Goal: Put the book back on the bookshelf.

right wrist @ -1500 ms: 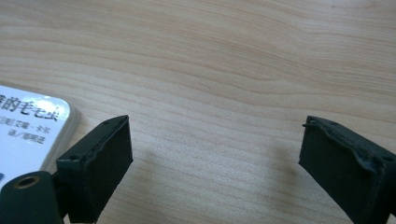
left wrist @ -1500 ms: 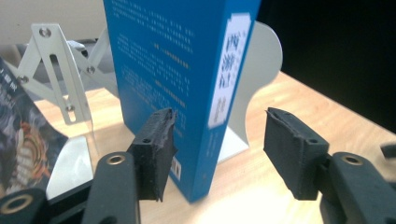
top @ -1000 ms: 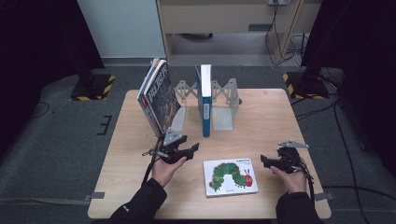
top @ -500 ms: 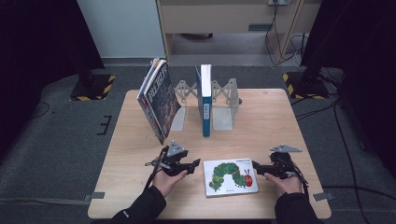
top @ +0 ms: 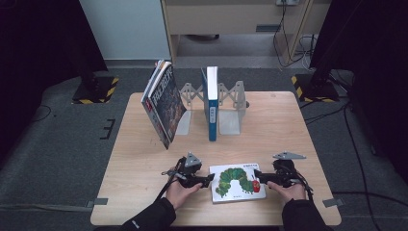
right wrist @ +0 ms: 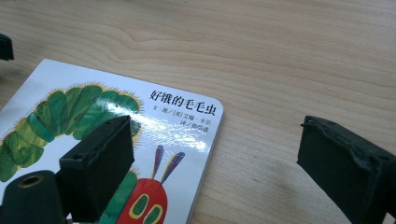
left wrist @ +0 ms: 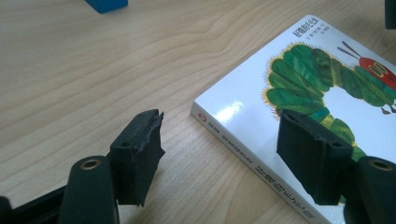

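A white board book with a green caterpillar on its cover (top: 238,183) lies flat near the table's front edge. My left gripper (top: 207,180) is at the book's left side, low over the table. Its jaws have just been opening and stand open across the spine edge of the book (left wrist: 322,79), one pad (left wrist: 140,154) over bare wood and the other above the cover, touching nothing. My right gripper (top: 257,177) is at the book's right side, open. One of its pads (right wrist: 100,168) hovers over the cover (right wrist: 177,126), the other over the table.
At the back of the wooden table (top: 144,159) stands a metal book rack (top: 231,108) with a blue book (top: 211,103) upright in it. A dark-covered book (top: 163,103) leans against the rack's left end. Cabinets and cables lie beyond the table.
Both hands have closed in on the caterpillar book: the left gripper came down and toward the front edge, the right gripper slid left. The left jaws have widened.
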